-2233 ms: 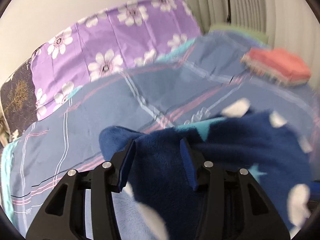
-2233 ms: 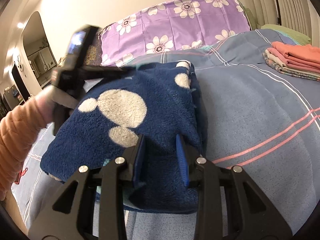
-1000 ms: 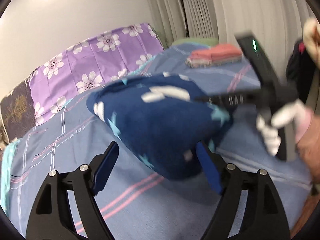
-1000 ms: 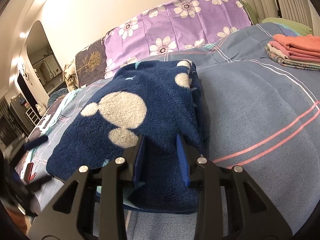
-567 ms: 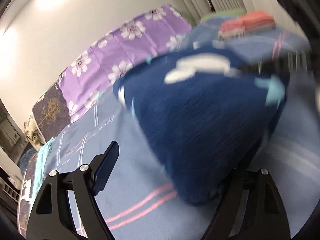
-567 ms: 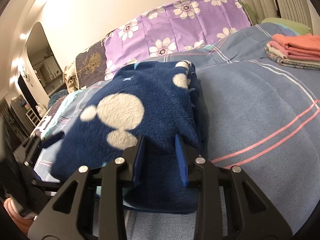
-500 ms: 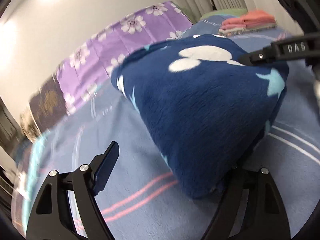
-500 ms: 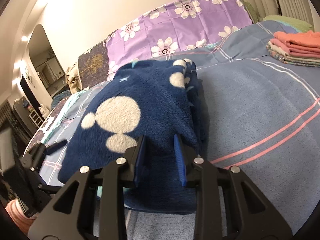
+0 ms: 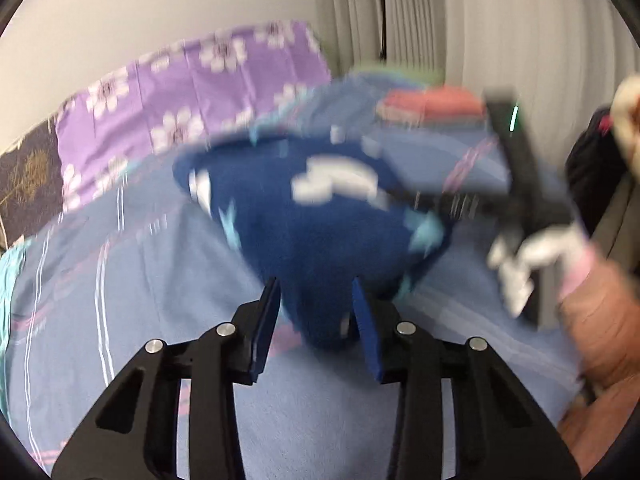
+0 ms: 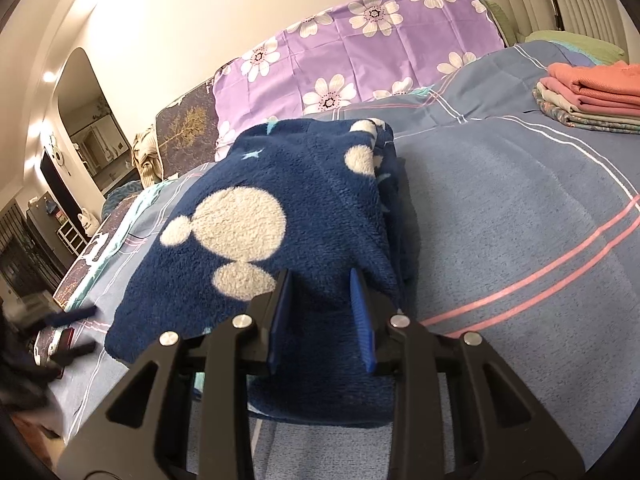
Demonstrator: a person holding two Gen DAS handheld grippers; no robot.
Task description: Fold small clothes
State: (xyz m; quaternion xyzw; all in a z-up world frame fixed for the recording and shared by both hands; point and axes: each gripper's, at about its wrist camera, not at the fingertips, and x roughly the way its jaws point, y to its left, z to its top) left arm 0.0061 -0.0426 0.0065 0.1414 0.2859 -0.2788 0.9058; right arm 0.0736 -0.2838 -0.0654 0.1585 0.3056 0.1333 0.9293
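right gripper clamped on near corner of navy fleece garment lying part-folded on blue striped bedsheet, likely pinning it, while left gripper is closing on the opposite corner for next fold.

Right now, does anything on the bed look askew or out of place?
Nothing stands out. The blue fleece garment lies half-folded on the bedspread, the right gripper clamped on its near edge. The folded stack sits tidy at the far corner.
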